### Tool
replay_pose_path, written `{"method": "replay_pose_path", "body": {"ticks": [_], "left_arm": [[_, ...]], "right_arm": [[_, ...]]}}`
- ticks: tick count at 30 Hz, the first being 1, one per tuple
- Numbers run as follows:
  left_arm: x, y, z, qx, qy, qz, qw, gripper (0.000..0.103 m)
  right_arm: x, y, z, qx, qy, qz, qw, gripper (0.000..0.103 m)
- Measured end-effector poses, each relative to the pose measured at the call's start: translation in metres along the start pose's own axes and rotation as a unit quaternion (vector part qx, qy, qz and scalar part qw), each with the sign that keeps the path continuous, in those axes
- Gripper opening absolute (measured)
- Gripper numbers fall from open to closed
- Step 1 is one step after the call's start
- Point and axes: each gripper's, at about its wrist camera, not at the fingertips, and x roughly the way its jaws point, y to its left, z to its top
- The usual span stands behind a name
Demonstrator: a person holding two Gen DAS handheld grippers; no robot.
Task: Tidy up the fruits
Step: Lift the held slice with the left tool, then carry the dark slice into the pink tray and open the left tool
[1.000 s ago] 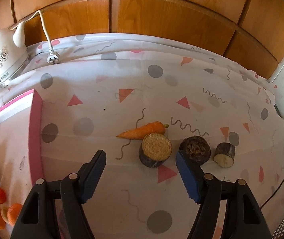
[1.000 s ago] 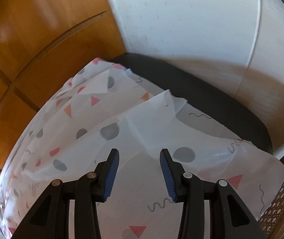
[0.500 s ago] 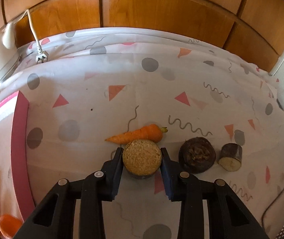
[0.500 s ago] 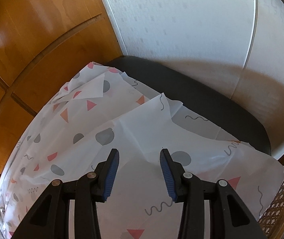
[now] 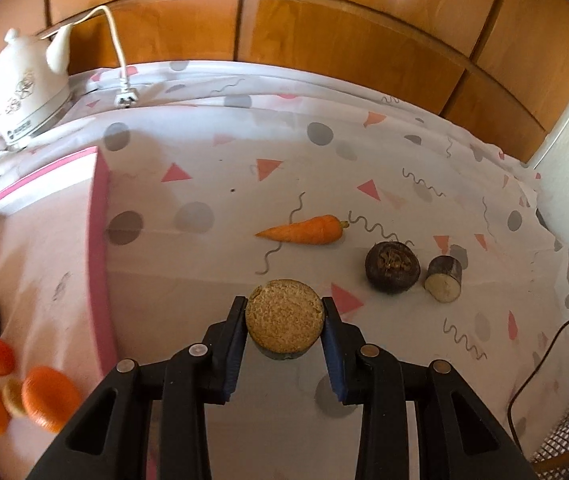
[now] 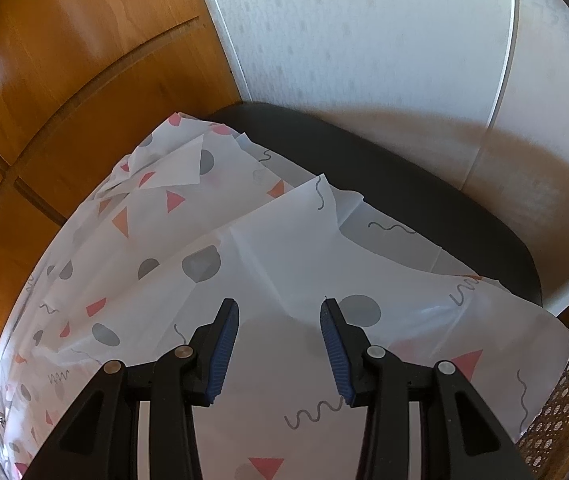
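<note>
left gripper [image 5: 284, 326]: clamped on tan-topped fruit slice [image 5: 283, 320]
carrot [image 5: 304, 231]: 12 o'clock of slice
right gripper [image 6: 280, 334]: jaws apart, nothing between

Glossy wood panelling [image 5: 364, 28], thin, perhaps plastic tablecloth [image 5: 220, 152], glazed kettle [image 5: 24, 88].

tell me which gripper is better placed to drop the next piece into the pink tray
Left. The left gripper is shut on the tan-topped round piece, with the pink tray beside it. The right gripper is open over bare tablecloth.
</note>
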Motion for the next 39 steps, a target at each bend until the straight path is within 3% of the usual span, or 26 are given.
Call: {"method": "replay_pose_path", "body": {"ticks": [9, 17, 27, 39], "left_arm": [[-0.039, 0.022, -0.006, -0.015, -0.036, 0.003, 0.9992, 0.036], [-0.069, 0.072, -0.009, -0.055, -0.065, 0.029, 0.9959, 0.036], [-0.067, 0.150, -0.007, -0.111, -0.070, 0.086, 0.9876, 0.036], [-0.061, 0.178, -0.009, -0.146, -0.069, 0.098, 0.9821, 0.036]], "right_arm": [[0.005, 0.012, -0.008, -0.032, 0.014, 0.012, 0.999, 0.043], [0.005, 0.026, -0.014, -0.070, 0.017, 0.014, 0.997, 0.043], [0.002, 0.036, -0.017, -0.097, 0.012, 0.016, 0.995, 0.043], [0.001, 0.041, -0.017, -0.108, 0.007, 0.020, 0.994, 0.043]]}}
